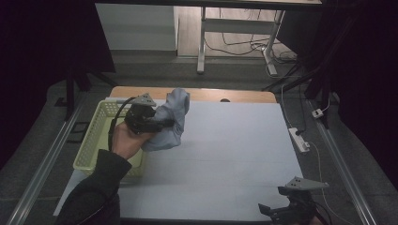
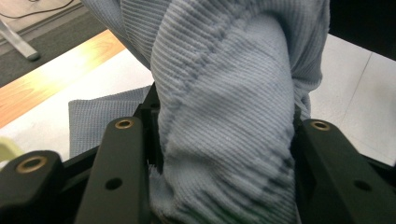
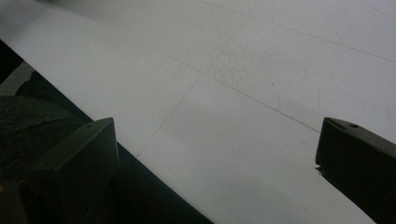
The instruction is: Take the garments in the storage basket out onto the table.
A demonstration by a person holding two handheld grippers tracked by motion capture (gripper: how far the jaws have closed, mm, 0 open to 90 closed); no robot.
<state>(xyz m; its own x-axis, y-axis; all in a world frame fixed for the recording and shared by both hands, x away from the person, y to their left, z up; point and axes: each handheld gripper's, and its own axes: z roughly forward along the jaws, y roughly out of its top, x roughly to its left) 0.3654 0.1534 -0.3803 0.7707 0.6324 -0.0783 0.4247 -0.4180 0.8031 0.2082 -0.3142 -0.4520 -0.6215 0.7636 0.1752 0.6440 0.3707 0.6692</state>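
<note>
A pale blue ribbed knit cloth [image 1: 171, 119] hangs bunched above the table's left part, just right of the basket. My left gripper [image 1: 157, 125] is shut on it, held up by a hand in a dark sleeve. In the left gripper view the cloth [image 2: 224, 107] fills the gap between both black jaws, and a flap of it lies on the white tabletop behind. At the table's near right corner sits my right gripper [image 1: 281, 212]; in the right gripper view its jaws [image 3: 215, 154] stand wide apart over bare white surface, open and holding nothing.
A pale yellow-green plastic basket [image 1: 96, 136] stands at the table's left edge. The white table cover [image 1: 225, 159] spreads to the right; a wooden strip [image 1: 206, 95] runs along its far edge. A power strip [image 1: 299, 139] and cables lie on the floor at right.
</note>
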